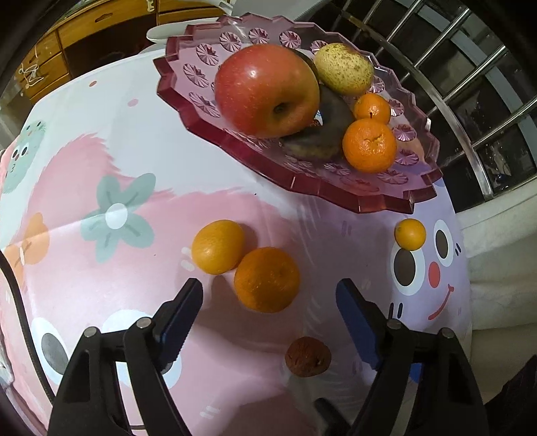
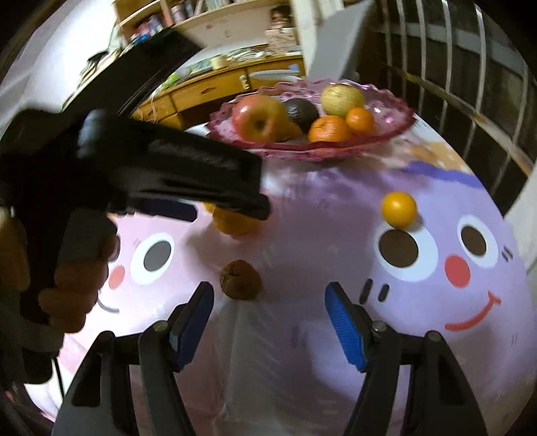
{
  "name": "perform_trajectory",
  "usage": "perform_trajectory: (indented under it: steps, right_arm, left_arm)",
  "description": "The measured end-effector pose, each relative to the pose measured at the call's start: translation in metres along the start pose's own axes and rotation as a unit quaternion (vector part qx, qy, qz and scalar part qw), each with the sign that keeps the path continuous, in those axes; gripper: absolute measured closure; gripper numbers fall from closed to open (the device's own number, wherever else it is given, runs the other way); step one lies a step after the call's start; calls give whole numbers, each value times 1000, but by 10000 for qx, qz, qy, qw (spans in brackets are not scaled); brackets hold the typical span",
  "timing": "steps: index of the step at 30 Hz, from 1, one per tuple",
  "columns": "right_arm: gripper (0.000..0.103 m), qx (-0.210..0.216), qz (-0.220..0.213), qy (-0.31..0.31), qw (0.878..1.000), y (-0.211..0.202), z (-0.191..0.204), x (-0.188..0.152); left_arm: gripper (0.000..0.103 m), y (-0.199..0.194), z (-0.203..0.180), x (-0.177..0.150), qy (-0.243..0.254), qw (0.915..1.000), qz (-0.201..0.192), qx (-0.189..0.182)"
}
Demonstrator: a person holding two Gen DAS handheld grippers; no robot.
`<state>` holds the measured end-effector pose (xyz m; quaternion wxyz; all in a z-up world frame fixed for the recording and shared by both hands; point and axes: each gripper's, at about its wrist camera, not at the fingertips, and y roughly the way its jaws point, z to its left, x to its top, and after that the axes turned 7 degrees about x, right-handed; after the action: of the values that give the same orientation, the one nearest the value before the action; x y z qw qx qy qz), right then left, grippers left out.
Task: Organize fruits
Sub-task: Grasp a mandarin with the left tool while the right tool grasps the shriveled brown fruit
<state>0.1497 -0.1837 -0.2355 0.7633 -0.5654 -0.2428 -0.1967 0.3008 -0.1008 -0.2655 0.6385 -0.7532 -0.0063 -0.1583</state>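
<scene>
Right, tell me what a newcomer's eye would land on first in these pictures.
First the big red apple, lying in the pink glass dish at the far end of the table with a yellow pear, two oranges and a dark fruit. Next, the loose oranges on the cartoon tablecloth: a touching pair just ahead of the open left gripper, and a small one alone to the right.

It looked like a home: a table under a cartoon-printed cloth (image 1: 141, 187) held a pink glass fruit dish (image 1: 369, 198), wooden drawers (image 1: 50, 67) stood at upper left, cluttered shelves (image 2: 174, 16) along the top, and window bars (image 1: 470, 84) at upper right.
</scene>
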Motion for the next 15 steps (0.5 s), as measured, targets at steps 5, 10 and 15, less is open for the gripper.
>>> perform_trajectory:
  steps: [5,10,15]
  right_arm:
    - [37,22,91,-327,9994,11,12,-1]
    - [49,52,203,-645,9977,21,25,-3]
    - [61,64,278,-788,9965,29,32,-3]
  left_arm:
    - [33,8,-2,4,-6,9999,80,68]
    - [44,12,1,6,49,9998,66,186]
    - [59,15,3,8,-3,10000,51,52]
